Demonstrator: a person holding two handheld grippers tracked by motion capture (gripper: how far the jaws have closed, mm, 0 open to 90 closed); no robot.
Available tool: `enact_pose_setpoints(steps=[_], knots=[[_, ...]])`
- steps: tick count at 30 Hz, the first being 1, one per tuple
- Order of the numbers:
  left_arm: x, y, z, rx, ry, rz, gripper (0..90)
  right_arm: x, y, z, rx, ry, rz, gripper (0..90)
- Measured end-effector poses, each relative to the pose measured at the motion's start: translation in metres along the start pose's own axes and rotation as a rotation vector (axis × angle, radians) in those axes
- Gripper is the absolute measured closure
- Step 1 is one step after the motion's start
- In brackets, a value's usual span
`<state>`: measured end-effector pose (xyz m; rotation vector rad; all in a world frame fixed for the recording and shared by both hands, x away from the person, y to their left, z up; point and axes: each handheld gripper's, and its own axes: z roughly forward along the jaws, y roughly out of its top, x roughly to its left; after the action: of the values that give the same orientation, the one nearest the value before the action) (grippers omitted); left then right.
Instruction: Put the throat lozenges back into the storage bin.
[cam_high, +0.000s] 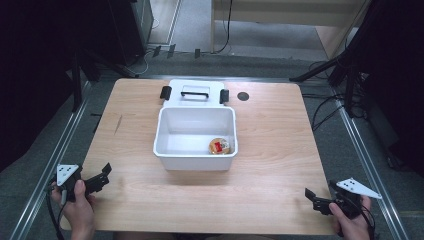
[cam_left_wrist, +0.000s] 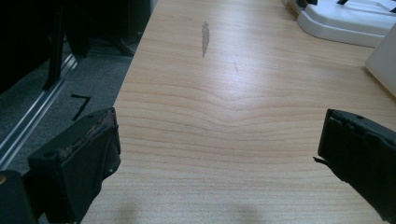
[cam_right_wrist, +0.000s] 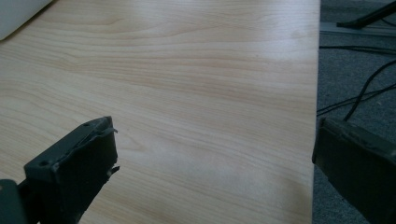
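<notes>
Here, the left gripper (cam_high: 102, 178) and right gripper (cam_high: 314, 199) rest jaws apart, empty, at the table's (cam_high: 270, 150) near corners. A careless reach could tip the white bin (cam_high: 172, 142) holding what may be a snack cup (cam_high: 220, 146).

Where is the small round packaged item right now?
In the high view, the round packaged item lies inside the white bin at the table's middle, in its near right corner.

High view looks down; both tool views skim the table (cam_high: 270, 165) (closely).

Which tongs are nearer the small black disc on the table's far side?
Right. The right tongs sit at the near right corner, on the black disc's side; the left tongs are at the near left edge, farther across the table.
</notes>
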<state>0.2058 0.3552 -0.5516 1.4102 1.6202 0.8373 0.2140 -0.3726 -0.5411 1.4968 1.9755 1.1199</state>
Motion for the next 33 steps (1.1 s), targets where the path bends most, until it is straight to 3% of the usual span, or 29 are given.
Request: enact_pose_setpoints(steps=[7, 13, 18, 29, 31, 33], knots=[[0.0, 0.0, 0.001, 0.01, -0.006, 0.003, 0.0, -0.003, -0.009, -0.004, -0.062, -0.004, 0.061, 0.6], [0.001, 0.0, 0.001, 0.005, -0.005, -0.015, 0.0, -0.008, -0.01, -0.003, -0.067, 0.032, 0.092, 0.6], [0.001, 0.0, 0.0, 0.008, -0.006, -0.01, 0.0, -0.011, -0.01, -0.002, -0.061, 0.028, 0.128, 0.6], [0.001, 0.0, 0.0, 0.009, -0.012, -0.012, 0.0, -0.008, -0.012, 0.003, 0.016, 0.003, 0.098, 0.5], [0.001, 0.0, 0.0, 0.007, -0.014, -0.015, 0.0, -0.008, -0.014, 0.002, 0.005, -0.012, 0.104, 0.4], [0.001, 0.0, 0.0, 0.009, -0.014, -0.016, 0.0, -0.005, -0.015, -0.003, -0.047, -0.061, 0.101, 0.5]])
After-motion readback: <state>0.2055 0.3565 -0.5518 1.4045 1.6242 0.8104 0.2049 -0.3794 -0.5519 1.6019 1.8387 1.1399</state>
